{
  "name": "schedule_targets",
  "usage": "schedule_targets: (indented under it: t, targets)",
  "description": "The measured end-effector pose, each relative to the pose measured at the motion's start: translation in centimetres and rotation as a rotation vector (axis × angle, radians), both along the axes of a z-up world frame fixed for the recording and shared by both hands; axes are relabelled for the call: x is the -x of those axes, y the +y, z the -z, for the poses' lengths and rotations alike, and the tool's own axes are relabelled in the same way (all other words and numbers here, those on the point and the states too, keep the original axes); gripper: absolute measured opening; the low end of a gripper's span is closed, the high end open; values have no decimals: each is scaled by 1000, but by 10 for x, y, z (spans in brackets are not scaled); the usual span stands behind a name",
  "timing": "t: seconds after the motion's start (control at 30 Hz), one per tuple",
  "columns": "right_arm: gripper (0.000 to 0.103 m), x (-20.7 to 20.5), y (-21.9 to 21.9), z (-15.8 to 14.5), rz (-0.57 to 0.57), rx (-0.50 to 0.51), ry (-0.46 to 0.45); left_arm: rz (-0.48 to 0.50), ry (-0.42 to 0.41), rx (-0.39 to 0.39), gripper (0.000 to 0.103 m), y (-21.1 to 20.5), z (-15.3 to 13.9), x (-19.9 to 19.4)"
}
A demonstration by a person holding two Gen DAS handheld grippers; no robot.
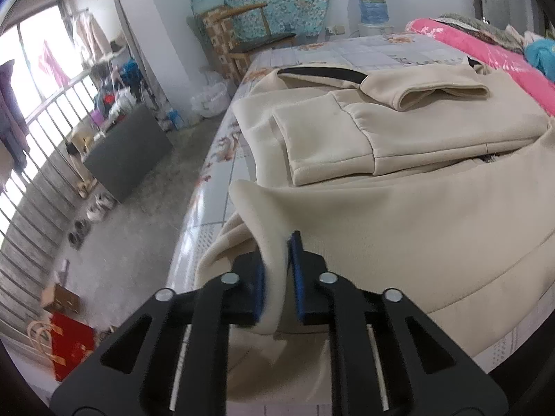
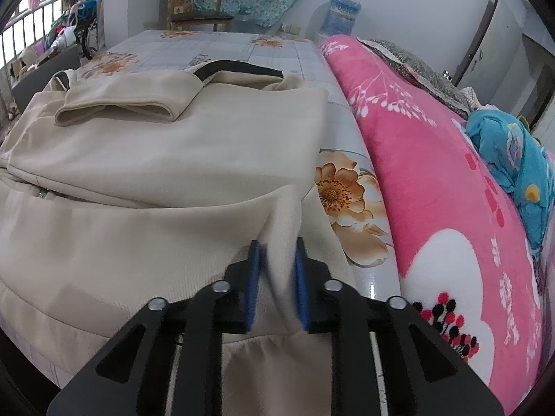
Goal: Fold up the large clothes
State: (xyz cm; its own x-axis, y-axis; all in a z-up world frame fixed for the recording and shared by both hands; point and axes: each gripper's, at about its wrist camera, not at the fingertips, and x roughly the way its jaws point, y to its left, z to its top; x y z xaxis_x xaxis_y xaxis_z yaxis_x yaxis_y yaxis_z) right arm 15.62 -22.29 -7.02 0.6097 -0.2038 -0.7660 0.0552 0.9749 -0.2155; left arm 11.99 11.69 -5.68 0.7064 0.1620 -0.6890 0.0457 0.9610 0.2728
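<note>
Nearest the left wrist camera, the left tool (image 1: 277, 277) is seen clenched on a raised fold of the cream jacket (image 1: 399, 208), the cloth pinched between its blue pads (image 1: 297, 277). In the right wrist view the right tool (image 2: 277, 284) is likewise clamped on a lifted edge of the same jacket (image 2: 156, 215), cloth filling the narrow gap between its pads.

No brand or label can be read on the jacket. Pink characters are printed on the white patch of the pink blanket (image 2: 433, 173), but they are too distorted to be read.

The jacket is spread on a bed (image 2: 215, 46) covered with a pale flowered sheet. Both gripped folds belong to its near hem, and the rest lies flat ahead of the tools. One sleeve (image 1: 433, 93) is folded across the upper part, its open cuff facing the camera, and a black strip (image 1: 322, 73) is seen at the far edge. A zipper pull (image 2: 43, 194) shows where the front panels meet.

The pink blanket is rolled along the jacket's right side, with a blue cloth (image 2: 513, 159) lying on it. A red bag (image 1: 71, 350) stands on the floor at left; what it holds cannot be made out.
</note>
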Motion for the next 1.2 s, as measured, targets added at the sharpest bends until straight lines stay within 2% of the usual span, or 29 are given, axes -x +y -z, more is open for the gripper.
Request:
schedule_targets:
  t: [0.1,0.33,0.43,0.57,0.7,0.8,0.9,1.03,1.13,1.2]
  targets:
    - [8,3,-1,-4,0,-8,-18,11,-34,-25,7,-3,-4,6]
    - [6,27,-6,-24,7,-58,-92,39,-132,5,5,-1,-28,28]
    - [6,46,-9,-38,11,-94,-142,56,-191,47,5,2,-44,47]
    - [6,78,-13,-61,11,-137,-226,63,-238,159,5,11,-72,69]
    - [6,104,-17,-86,16,-173,-315,62,-334,171,5,10,-101,90]
    - [6,112,-22,-101,22,-217,-370,68,-372,182,5,10,-116,90]
    - [6,98,-26,-116,6,-236,-406,77,-394,194,5,13,-128,76]
    - [6,58,-27,-136,-32,-238,-435,88,-413,211,5,21,-143,31]
    - [6,9,-28,-152,-53,-235,-454,83,-417,202,5,25,-152,-18]
    - [6,-33,-32,-157,-58,-244,-451,73,-390,196,5,28,-152,-54]
